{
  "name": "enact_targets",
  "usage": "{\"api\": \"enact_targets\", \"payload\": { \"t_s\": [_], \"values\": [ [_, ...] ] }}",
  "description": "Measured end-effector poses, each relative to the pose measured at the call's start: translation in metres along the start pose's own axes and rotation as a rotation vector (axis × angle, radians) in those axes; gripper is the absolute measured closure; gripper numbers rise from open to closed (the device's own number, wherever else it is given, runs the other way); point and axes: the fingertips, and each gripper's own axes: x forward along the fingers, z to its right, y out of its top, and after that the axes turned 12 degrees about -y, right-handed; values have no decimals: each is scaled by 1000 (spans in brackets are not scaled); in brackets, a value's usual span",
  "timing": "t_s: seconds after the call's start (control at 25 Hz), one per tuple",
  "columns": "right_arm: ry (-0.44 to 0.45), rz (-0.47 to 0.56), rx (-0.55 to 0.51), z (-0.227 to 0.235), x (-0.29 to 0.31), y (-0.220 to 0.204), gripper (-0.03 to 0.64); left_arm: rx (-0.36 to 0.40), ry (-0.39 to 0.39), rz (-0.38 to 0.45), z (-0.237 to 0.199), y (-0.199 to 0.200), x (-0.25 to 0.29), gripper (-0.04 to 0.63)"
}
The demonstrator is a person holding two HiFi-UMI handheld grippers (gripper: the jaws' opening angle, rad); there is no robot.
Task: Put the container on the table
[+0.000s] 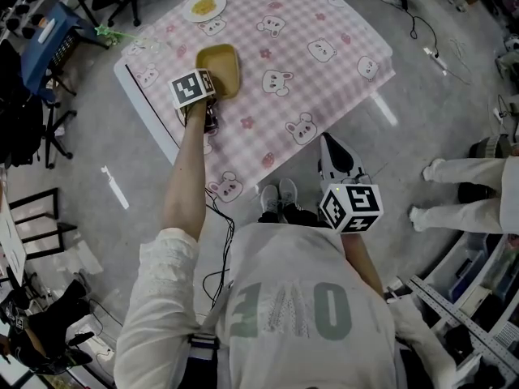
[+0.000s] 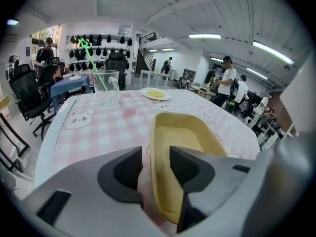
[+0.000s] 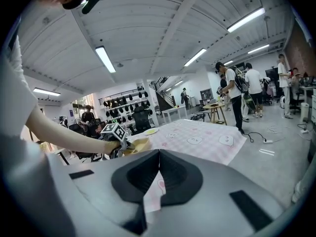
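Left tongs (image 2: 155,166): jaws wide apart, straddling the near-left rim wall of the container (image 2: 190,132); the pads seem clear of it, so nothing is gripped.
Right tongs (image 3: 159,157): jaws closed together, empty, off the near edge of the table (image 1: 332,23), well apart from the container.
Table: pink checked cloth; it bears the container toward its left side.
Container: yellow, resting flat, its long axis running from the left tongs toward the far side.
Coming move: likely a straight pull-back toward the near side, along that wall.
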Motion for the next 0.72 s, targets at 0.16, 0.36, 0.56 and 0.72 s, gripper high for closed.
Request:
{"api": "enact_targets", "payload": {
  "t_s": [0.16, 0.36, 0.56, 0.72],
  "values": [
    [8, 0, -4, -6, 0, 1, 588, 0, -7, -3, 3, 1, -1, 444],
    [12, 5, -10, -8, -2, 1, 588, 7, 0, 0, 4, 1, -3, 445],
    [15, 10, -12, -11, -4, -3, 588, 11, 9, 28, 0, 7, -8, 445],
    [27, 15, -14, -16, -1, -2, 588, 42, 11, 105, 7, 39, -19, 443]
  ]
}}
